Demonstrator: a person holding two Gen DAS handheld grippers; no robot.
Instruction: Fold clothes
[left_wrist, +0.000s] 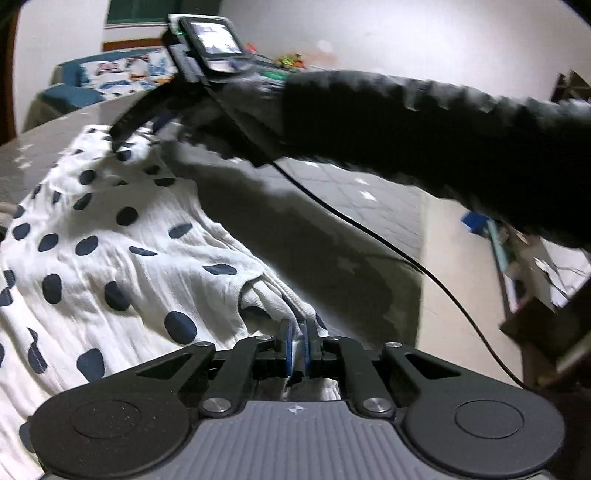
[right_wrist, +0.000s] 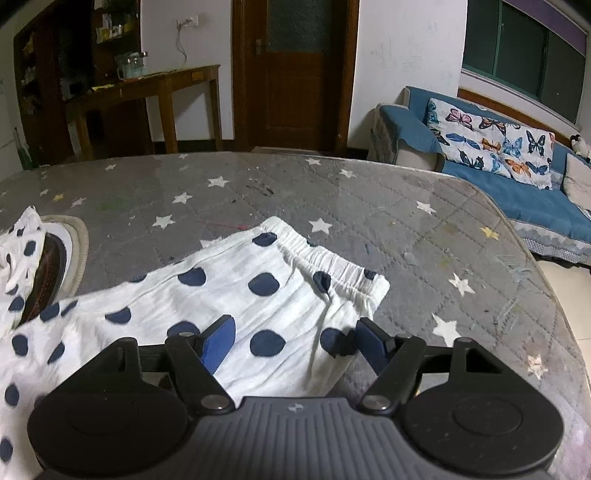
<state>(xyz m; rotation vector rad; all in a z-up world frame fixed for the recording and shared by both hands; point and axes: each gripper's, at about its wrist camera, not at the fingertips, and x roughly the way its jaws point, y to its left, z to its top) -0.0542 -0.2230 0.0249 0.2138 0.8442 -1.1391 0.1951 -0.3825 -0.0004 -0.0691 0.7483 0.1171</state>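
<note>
Left gripper (left_wrist: 298, 345) clenched on cloth; right gripper (right_wrist: 293, 341) released.

I saw my left pads pinching a bunched edge of the dotted shorts (right_wrist: 258, 291), which lay spread on the grey starred mat (right_wrist: 369, 206). My right fingers (right_wrist: 221, 338) stood apart over the cloth near its waistband (right_wrist: 325, 254). Blue sofa (right_wrist: 517, 192) stood beyond.

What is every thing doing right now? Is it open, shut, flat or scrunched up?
Left claw: shut, pinching a bunched fold of the polka-dot garment.
Right claw: open, over the waistband end, gripping nothing.
Polka-dot garment: unfolded, wrinkled, spread on the star-print mat.
Elastic waistband: lying flat, gathered.
Star-print mat: spread flat, marked with stains.
Wooden door: shut.
</note>
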